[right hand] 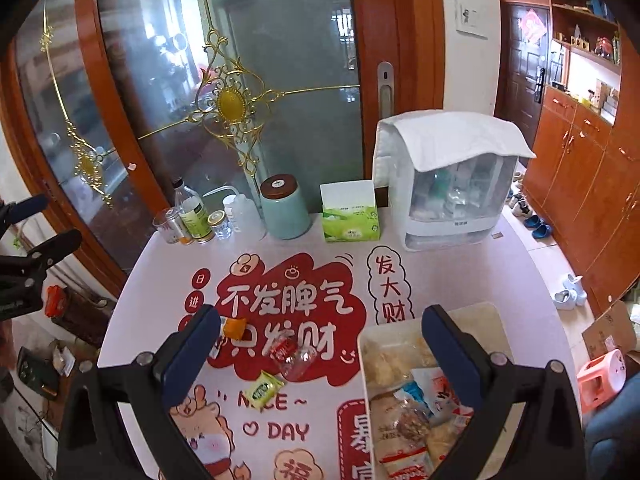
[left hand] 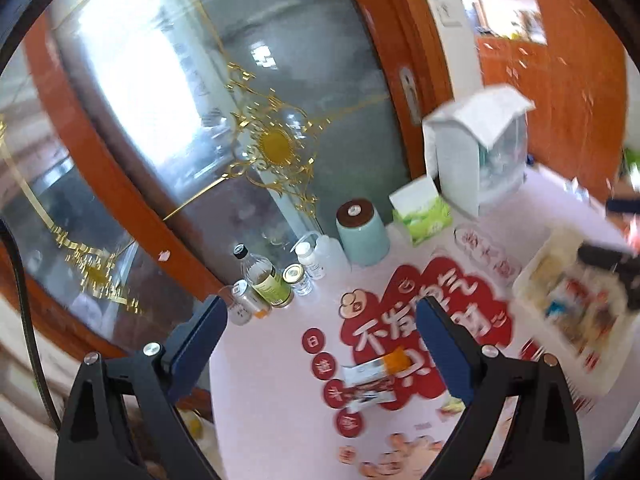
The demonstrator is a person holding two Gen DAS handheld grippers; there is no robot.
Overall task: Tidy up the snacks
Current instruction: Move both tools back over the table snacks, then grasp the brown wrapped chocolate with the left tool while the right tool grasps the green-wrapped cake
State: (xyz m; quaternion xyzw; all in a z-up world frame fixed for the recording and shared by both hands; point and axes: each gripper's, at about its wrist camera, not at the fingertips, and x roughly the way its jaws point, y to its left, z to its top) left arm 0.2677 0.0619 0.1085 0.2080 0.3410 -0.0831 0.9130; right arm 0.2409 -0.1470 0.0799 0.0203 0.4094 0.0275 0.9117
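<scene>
Left wrist view: the left gripper is spread wide and empty above an orange-and-white snack packet lying on the pink table. The right gripper is likewise released, over the near-right white tray of snacks, with a green candy loose on the table to its left

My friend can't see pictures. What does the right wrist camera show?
An open right gripper hovers over a pink round table with three loose snack packets: orange, red-and-clear, green. A white tray full of snacks sits on the right.
</scene>
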